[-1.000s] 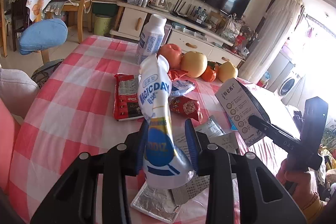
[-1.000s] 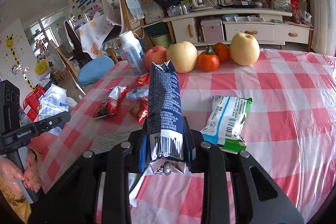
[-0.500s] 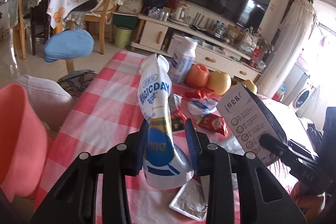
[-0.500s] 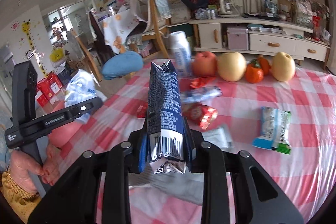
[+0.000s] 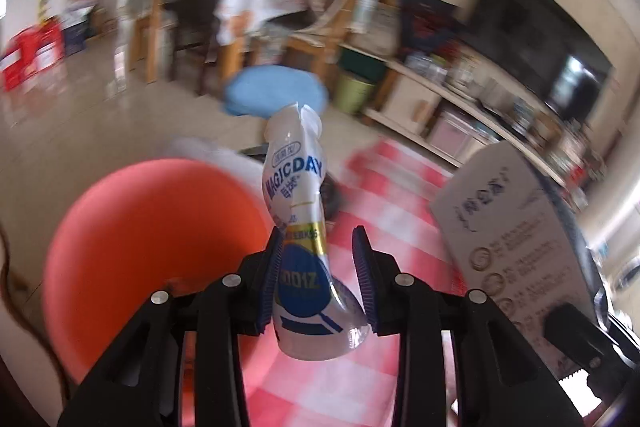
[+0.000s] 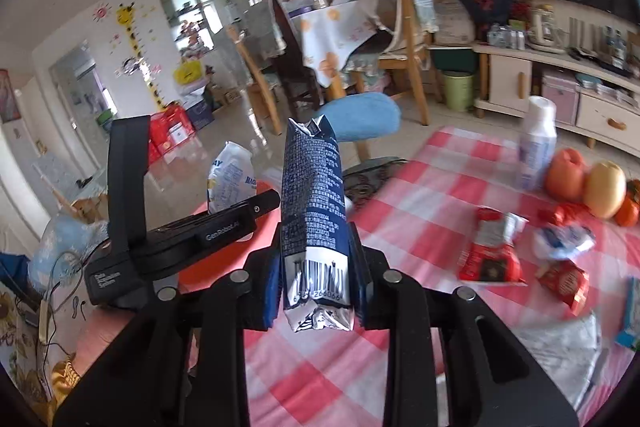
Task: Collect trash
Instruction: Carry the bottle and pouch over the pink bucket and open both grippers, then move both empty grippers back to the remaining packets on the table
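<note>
- Nearest you, your left tongs [image 5: 320, 279] are clamped on the lower body of a crumpled white-and-blue plastic yoghurt pouch [image 5: 298, 195]. Its neck stands up and forward past the tips, so its weight sits in the pads.
- Your right tongs [image 6: 316, 267] are pressed on the barcode end of a flattened dark-blue drink carton [image 6: 314, 195]. It too points up and away from you, gripped low so that it will probably fall clear on release.
- Just beyond the left tongs sits the round coral-pink plastic bin [image 5: 148, 239], mouth up at the table edge. The pouch is over or just beside its rim; I judge this to be the drop-off spot.
- From the right wrist view the bin shows only as a pink patch behind the left tool, so the carton looks to be short of it.
- Further out, the red-and-white checked table [image 6: 432, 211] carries more trash: a red snack wrapper [image 6: 492, 251], a smaller red wrapper [image 6: 564, 279] and a crumpled white-and-blue packet [image 6: 564, 241].
- Farthest along the table stand a white bottle [image 6: 536, 147] and some fruit [image 6: 584, 187], upright and whole, which seem not to be for collecting.
</note>
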A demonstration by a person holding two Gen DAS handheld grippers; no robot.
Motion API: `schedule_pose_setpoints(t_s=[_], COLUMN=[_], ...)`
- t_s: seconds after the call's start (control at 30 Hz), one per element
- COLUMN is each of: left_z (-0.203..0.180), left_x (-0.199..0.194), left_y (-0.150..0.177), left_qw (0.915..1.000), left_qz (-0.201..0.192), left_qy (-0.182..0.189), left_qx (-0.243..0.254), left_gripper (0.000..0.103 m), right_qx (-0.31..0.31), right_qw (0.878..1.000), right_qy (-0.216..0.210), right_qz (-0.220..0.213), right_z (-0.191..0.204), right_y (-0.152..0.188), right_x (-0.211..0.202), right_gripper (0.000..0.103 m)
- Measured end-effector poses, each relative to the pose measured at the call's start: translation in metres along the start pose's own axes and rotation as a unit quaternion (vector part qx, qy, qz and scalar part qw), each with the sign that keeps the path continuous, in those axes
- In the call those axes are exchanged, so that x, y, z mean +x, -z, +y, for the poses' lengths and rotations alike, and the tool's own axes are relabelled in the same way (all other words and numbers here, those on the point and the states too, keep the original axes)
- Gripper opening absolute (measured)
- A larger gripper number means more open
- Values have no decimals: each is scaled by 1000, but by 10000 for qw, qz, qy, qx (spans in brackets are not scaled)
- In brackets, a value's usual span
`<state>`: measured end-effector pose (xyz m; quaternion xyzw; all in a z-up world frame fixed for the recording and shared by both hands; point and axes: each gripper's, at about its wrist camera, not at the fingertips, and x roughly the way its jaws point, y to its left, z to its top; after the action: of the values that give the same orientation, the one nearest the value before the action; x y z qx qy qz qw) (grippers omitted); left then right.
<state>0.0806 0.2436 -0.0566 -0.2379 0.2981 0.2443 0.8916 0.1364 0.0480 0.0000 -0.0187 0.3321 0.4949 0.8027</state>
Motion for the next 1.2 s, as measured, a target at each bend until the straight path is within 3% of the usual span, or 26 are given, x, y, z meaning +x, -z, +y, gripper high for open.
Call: schedule_pose_setpoints(t_s=[0.23, 0.47, 0.57, 0.6, 0.63, 0.7, 0.73, 0.93, 1.2], left_z=[87, 117, 123, 124, 126, 128, 128, 107, 49], left_x=[8, 22, 24, 25, 23, 22, 21, 20, 12], left_y=[-9, -7, -3, -4, -4, -9, -10, -15, -14], left_qw=[9941, 9872, 9827, 9816, 9805, 9792, 9782, 9804, 9892], left_qz=[189, 490, 559, 545, 498, 408, 380, 232, -36], left_qy=[-624, -1039, -1346, -1400, -1472, -1593, -1658, -1758, -1467], left_qx=[-862, -1105, -1141, -1177, -1203, -1189, -1191, -864, -27], left_gripper=[36, 37, 59, 71, 74, 75, 82, 89, 90], right_qx=[-178, -109, -134, -139, -117, 5, 51, 421, 853], right_qw=[9986, 9965, 9965, 9972, 9977, 9985, 9988, 9988, 9934], right_qy=[-421, -639, -569, -493, -459, -388, -302, 203, 768], right_qz=[252, 533, 598, 550, 484, 390, 370, 162, 45], right_z=[52, 78, 80, 81, 80, 73, 70, 38, 1], right_y=[-24, -29, -26, -25, -22, -17, -15, 4, 39], right_x=[56, 101, 110, 110, 106, 99, 96, 68, 27], right_gripper=[30, 31, 41, 52, 62, 70, 72, 80, 83])
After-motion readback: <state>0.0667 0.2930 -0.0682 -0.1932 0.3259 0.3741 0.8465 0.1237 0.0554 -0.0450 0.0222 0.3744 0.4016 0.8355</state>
